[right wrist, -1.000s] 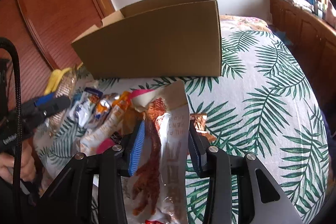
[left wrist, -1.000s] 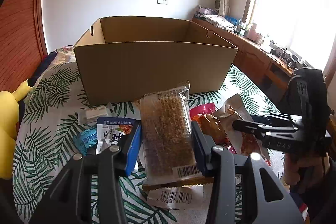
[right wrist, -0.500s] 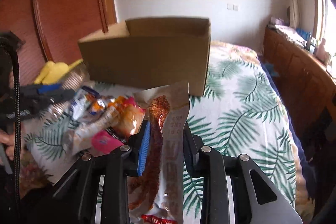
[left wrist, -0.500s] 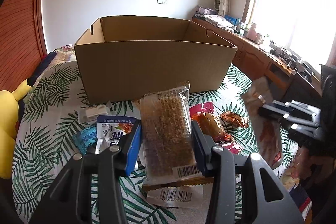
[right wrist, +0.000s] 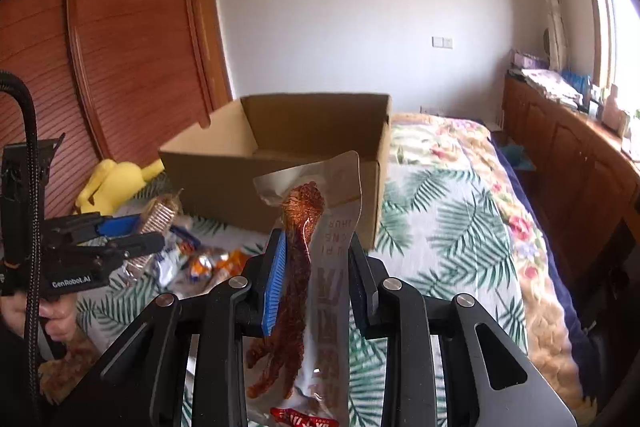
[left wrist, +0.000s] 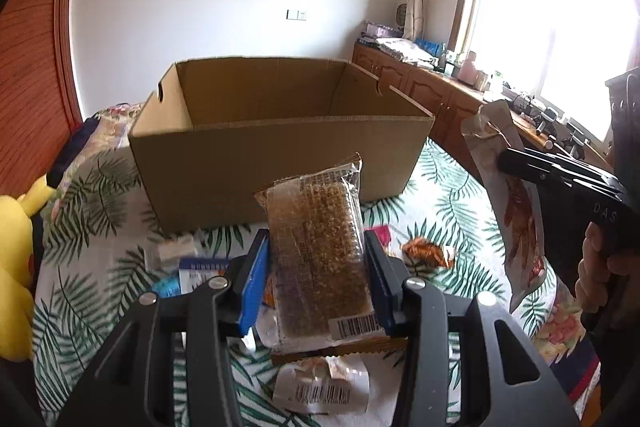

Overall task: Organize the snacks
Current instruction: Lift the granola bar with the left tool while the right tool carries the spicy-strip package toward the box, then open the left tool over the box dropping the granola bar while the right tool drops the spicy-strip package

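An open cardboard box [left wrist: 280, 163] stands on the leaf-print bed; it also shows in the right wrist view [right wrist: 280, 163]. My left gripper [left wrist: 316, 267] is shut on a clear packet of brown grain bars [left wrist: 320, 251] and holds it above the bed before the box. My right gripper [right wrist: 316, 263] is shut on a silver pouch of red spicy strips [right wrist: 320, 267], lifted in front of the box. That pouch [left wrist: 508, 195] shows at the right of the left wrist view. Loose snack packets [right wrist: 200, 263] lie on the bed; others [left wrist: 188, 267] sit under my left gripper.
A yellow plush toy [right wrist: 112, 183] lies left of the box. A wooden wardrobe [right wrist: 120, 47] stands behind it. A wooden counter [left wrist: 440, 99] with clutter runs under the window at right. A barcode wrapper [left wrist: 320, 387] lies near the bed's front.
My right gripper has closed on the red strip pouch and lifted it off the bed. My left gripper has risen with the grain bar packet, so the box interior shows.
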Demonstrator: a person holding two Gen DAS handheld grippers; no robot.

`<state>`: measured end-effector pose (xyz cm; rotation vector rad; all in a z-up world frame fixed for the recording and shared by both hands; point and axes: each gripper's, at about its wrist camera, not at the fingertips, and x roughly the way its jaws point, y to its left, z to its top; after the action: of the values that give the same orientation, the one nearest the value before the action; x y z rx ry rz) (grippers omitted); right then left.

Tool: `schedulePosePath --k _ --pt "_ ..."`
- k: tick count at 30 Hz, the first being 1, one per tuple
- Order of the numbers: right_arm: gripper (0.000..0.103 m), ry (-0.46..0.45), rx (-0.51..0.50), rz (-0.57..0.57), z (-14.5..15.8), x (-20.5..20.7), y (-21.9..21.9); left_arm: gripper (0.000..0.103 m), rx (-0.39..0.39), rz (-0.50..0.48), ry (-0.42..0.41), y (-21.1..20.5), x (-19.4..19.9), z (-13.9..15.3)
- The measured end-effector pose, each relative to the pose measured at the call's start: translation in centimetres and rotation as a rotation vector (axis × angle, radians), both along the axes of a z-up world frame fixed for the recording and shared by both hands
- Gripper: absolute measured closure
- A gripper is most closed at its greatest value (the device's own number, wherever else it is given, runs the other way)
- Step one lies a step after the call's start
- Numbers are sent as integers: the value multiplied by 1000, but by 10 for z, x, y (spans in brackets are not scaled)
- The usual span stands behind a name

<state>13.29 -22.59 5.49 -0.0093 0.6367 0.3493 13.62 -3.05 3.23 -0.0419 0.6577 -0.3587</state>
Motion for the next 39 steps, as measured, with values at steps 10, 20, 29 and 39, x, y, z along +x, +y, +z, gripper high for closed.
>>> schedulePosePath --k 10,20,29,39 --pt "75 -69 10 67 42 46 23 58 11 -28 -63 5 42 49" --pt "75 -106 24 92 64 122 42 58 63 -3 -82 19 119 66" --pt "75 -107 30 35 58 189 47 58 59 35 -30 29 173 36" --pt "77 -9 -59 19 12 206 56 54 67 50 -7 24 183 16"
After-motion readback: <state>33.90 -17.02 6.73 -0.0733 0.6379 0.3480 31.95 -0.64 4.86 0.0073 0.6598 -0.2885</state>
